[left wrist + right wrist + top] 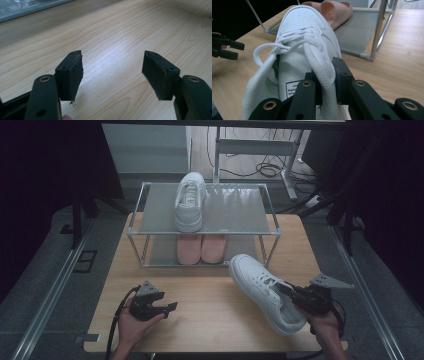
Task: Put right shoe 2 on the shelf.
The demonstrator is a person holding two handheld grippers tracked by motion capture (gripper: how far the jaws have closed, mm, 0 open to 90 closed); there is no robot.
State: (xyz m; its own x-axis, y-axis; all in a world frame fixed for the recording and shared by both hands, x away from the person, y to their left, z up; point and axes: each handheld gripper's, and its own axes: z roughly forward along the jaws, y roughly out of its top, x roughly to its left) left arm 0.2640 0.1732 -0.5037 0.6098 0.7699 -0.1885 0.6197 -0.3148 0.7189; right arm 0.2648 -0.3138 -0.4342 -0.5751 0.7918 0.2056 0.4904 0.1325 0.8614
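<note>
Sneaker (265,292) is pinched by its collar in the right gripper (327,82), left gripper (112,75) wide open, empty. I'd lift it level onto the rack (235,210), beside its mate (190,202).

Smooth white leather-look sneaker (309,32) with woven cloth laces, on a matt pale wood-grain table (120,30).

A rack (270,217) stands at the table's (210,310) far side, beyond both grippers. One shoe (190,202) sits on its top shelf; slippers (201,248) lie on the lower shelf beneath. A second shoe (265,292) is pinched by its collar in the right gripper (290,292), toe toward the rack. The left gripper (172,307) is well left of it, over bare table.
</note>
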